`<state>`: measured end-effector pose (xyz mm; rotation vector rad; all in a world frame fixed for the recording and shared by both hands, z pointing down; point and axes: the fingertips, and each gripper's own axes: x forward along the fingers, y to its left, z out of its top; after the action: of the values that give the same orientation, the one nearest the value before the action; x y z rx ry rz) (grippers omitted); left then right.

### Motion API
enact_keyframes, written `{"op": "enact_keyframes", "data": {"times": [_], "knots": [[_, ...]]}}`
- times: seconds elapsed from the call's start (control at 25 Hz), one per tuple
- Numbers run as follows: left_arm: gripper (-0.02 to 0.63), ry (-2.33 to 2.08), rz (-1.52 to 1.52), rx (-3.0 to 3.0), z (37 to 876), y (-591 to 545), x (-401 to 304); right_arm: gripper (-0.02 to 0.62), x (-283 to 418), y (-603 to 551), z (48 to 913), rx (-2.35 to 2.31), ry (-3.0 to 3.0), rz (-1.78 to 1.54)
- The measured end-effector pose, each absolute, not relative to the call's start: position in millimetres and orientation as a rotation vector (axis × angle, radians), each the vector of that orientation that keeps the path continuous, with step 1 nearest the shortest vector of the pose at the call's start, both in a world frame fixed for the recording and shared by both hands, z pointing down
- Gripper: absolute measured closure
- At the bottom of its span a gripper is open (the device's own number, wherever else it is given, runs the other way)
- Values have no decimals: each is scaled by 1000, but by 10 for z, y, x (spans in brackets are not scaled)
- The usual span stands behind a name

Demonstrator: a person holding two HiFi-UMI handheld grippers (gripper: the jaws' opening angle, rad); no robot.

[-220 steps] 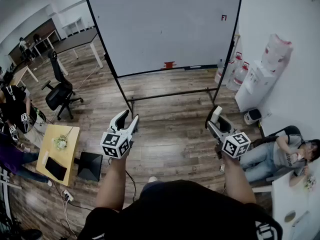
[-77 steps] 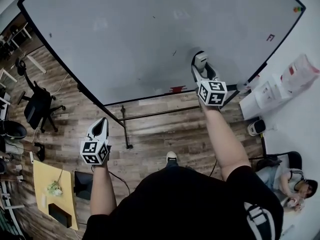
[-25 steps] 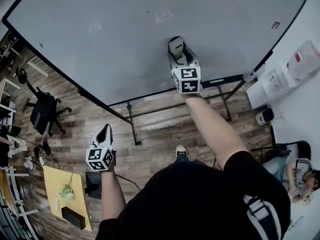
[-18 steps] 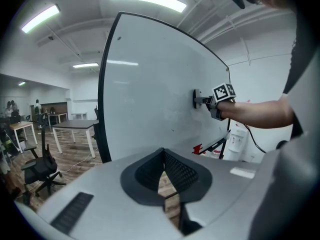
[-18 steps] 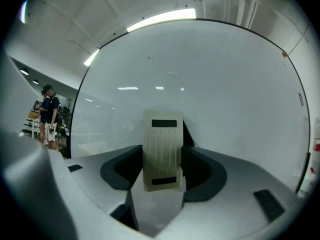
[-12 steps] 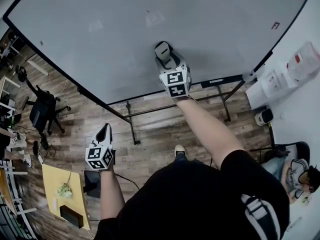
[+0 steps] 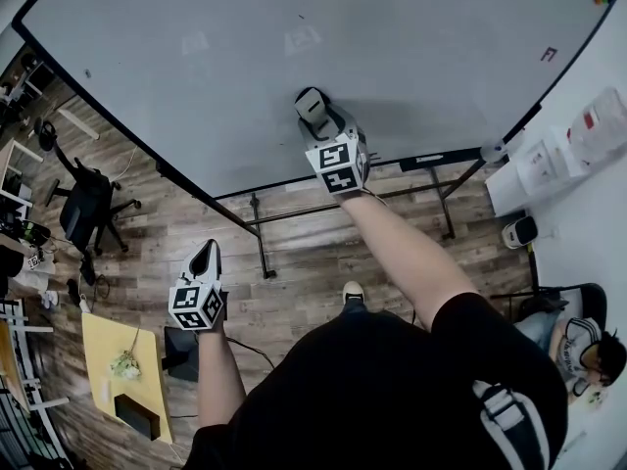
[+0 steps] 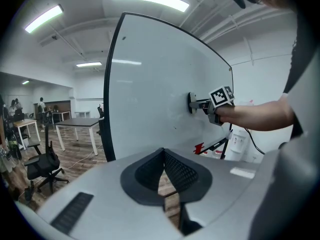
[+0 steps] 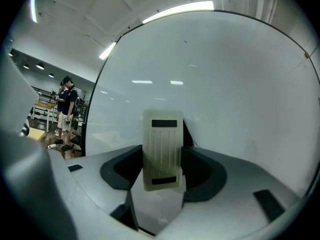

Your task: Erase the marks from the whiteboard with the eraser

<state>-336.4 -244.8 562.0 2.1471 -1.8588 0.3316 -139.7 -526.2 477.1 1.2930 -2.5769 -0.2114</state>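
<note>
My right claw (image 7: 313, 111) clamps the eraser (image 9: 161, 149) upright between its jaws, against the whiteboard (image 7: 196, 96). My left claw (image 7: 204, 258), near left, is closed and empty.

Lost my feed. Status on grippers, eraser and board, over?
Left gripper shut, empty, held low. Right gripper shut on eraser, eraser on whiteboard. Red mark far right, untouched. Nothing in the way.

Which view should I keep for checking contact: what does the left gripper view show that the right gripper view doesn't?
Left only: the right claw seen side-on at the whiteboard, the shut left claw, and an office chair. Right only: the eraser, ribbed back showing, clamped between the jaws, and two standing people. Both: the whiteboard.
</note>
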Motion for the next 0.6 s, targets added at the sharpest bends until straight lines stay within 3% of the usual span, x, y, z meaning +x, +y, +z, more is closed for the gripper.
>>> {"op": "enact_keyframes", "data": {"times": [0.6], "knots": [[592, -1800, 315, 2196, 5668, -2588, -3203, 364, -1020, -5368, 4711, 1361, -2476, -247]]}}
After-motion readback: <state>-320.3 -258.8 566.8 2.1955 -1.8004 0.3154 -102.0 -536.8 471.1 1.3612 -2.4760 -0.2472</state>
